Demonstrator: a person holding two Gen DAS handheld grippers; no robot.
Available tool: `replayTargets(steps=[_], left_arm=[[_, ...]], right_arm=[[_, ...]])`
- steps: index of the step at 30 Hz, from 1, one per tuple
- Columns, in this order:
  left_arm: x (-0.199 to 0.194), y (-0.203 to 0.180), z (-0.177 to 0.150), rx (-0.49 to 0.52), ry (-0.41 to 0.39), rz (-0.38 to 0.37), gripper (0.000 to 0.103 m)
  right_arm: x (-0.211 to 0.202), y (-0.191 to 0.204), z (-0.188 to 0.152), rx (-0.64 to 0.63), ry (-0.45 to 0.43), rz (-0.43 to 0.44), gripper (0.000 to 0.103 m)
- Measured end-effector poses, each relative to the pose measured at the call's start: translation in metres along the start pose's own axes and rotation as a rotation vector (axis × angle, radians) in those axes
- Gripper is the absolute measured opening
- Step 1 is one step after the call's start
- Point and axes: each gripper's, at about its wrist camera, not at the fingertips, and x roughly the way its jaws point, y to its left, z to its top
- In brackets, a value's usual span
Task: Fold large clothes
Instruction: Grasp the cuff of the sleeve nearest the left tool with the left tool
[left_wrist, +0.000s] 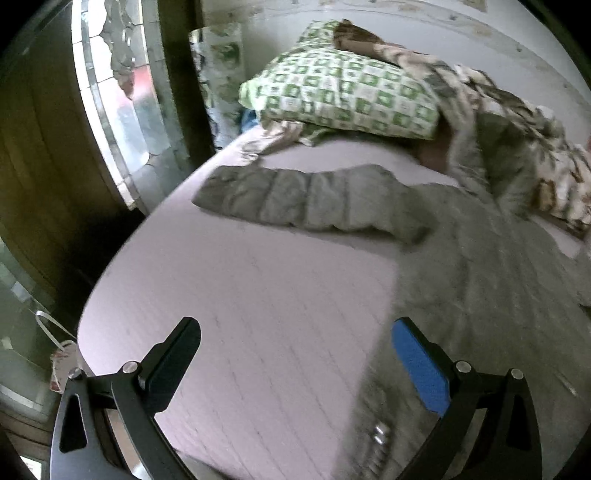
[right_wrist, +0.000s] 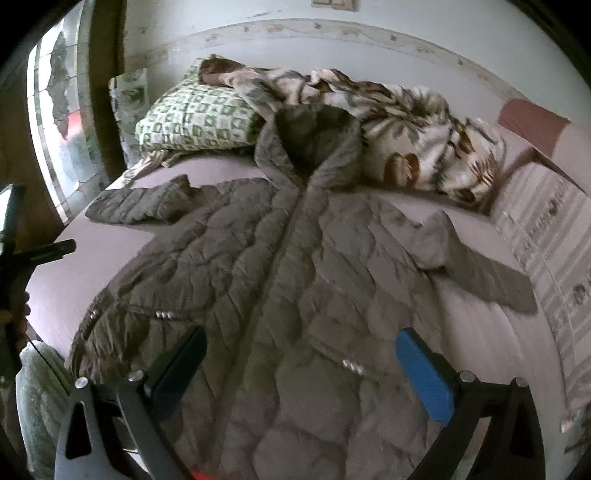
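Quilted grey jacket (right_wrist: 280, 266) spread flat on bed (left_wrist: 258, 295). Right gripper (right_wrist: 301, 373) agape above its hem; left gripper (left_wrist: 295, 365) agape beside its edge.

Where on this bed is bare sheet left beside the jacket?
Bare sheet lies between the near-left bed edge, the jacket body and its left sleeve. A narrower strip runs beyond the right sleeve. The head end is crowded by pillow and blanket.
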Motion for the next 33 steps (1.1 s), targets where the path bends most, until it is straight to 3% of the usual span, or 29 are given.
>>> replayTargets(steps=[3,10,22,28,33], left_arm=[[0.011,0.013,0.014,-0.040,-0.010,-0.005,0.103],[0.036,0.026,0.040,-0.065,-0.020,-0.018,0.103],[0.144,0.092,0.089,-0.221,0.054,0.022,0.103],[0.219,0.148,0.120,-0.372,0.185,0.008,0.103],[0.257,0.160,0.142,-0.390,0.217,0.028,0.103]], right_arm=[[0.015,0.005,0.014,0.004,0.015,0.040,0.103],[0.047,0.023,0.042,-0.037,0.027,0.046,0.103],[0.107,0.057,0.077,-0.081,0.066,0.066,0.103],[0.135,0.072,0.084,-0.106,0.094,0.073,0.103],[0.152,0.082,0.085,-0.126,0.117,0.082,0.103]])
